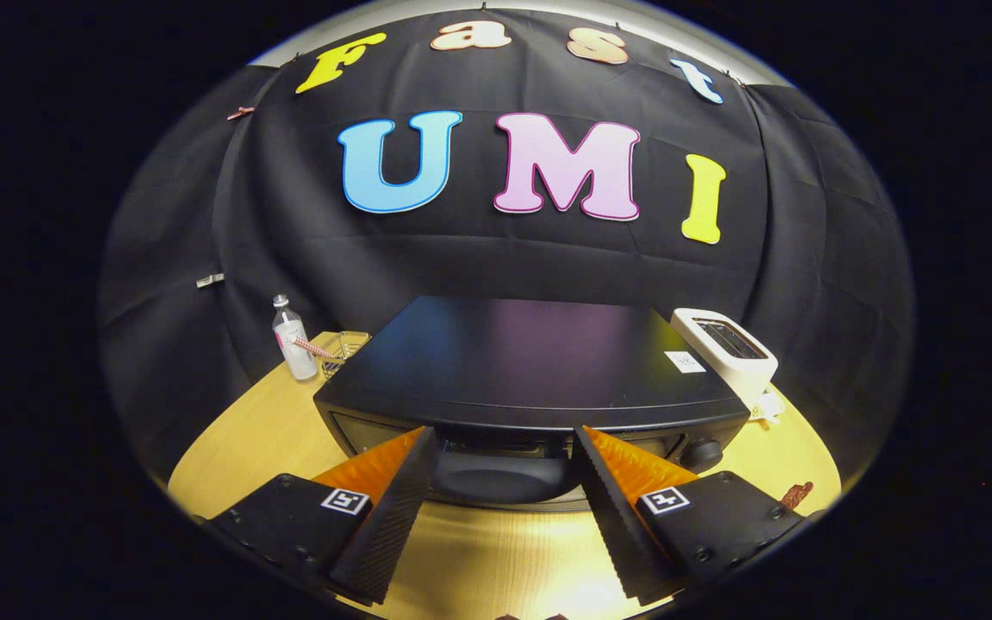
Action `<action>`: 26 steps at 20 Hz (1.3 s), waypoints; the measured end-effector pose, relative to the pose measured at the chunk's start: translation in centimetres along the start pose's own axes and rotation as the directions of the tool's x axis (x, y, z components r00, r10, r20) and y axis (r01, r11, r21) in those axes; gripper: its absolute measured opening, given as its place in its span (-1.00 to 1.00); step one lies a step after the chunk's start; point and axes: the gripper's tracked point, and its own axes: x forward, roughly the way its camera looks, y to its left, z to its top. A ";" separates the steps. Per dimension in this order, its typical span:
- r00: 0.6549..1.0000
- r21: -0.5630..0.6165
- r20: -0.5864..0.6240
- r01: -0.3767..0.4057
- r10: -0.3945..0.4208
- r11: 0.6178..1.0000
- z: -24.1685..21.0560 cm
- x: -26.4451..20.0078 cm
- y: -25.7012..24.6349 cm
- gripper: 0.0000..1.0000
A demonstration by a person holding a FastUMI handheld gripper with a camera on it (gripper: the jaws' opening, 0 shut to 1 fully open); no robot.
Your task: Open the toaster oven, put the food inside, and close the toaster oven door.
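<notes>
Spread tongs (503, 448) straddle the toaster oven (530, 379) door's top edge on the worktop (246, 430). Door looks rigid, hinged, likely smooth; grip its handle, hidden here.

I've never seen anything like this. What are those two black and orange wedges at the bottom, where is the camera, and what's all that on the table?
The wedges are the two fingers of handheld tongs that a person carries; there is no robot arm. The camera rides on the tongs and looks forward along the fingers, hence the round, bulging picture. The fingers are spread apart and hold nothing. Just ahead of them, on the wooden table, stands a black toaster oven, seen from above its front, its door seemingly closed. Beside it stands a white slot toaster; on the other side, a small clear bottle and a clear container.
</notes>
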 end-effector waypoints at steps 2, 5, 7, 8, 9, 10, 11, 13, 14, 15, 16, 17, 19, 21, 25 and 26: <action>1.000 0.025 -0.008 0.006 -0.006 1.000 0.2 0.3 -0.1 0.96; 0.999 0.026 -0.010 0.046 -0.046 0.999 0.1 0.4 -0.3 0.96; 0.999 0.021 -0.004 0.053 -0.053 0.998 0.1 0.6 -0.3 0.95; 0.999 0.023 -0.008 0.051 -0.051 0.998 -0.2 0.5 -0.2 0.96; 0.999 0.019 -0.008 0.048 -0.047 0.999 -0.3 0.3 -0.2 0.96; 0.999 0.017 -0.009 0.042 -0.042 0.999 -0.5 0.0 -0.1 0.96; 0.999 0.018 -0.011 0.038 -0.037 0.999 -0.7 -0.4 -0.1 0.96; 0.999 0.018 -0.020 0.028 -0.028 0.999 -1.5 -1.3 0.0 0.95; 0.999 0.019 -0.027 0.023 -0.023 1.000 -1.9 -1.9 0.1 0.96; 0.999 0.023 -0.034 0.018 -0.018 1.000 -2.4 -2.4 0.1 0.96; 0.999 0.030 -0.045 0.016 -0.014 0.999 -3.0 -3.0 0.1 0.95; 0.999 0.034 -0.050 0.016 -0.014 0.999 -3.4 -3.6 0.1 0.96; 0.998 0.021 -0.065 0.014 -0.013 1.000 -4.6 -4.7 0.2 0.94; 0.996 0.005 -0.085 0.011 -0.011 1.000 -5.9 -5.6 0.3 0.94; 0.991 -0.006 -0.136 0.012 -0.013 1.000 -9.0 -7.1 0.3 0.93; 0.988 -0.014 -0.153 0.010 -0.012 1.000 -9.9 -7.4 0.4 0.92</action>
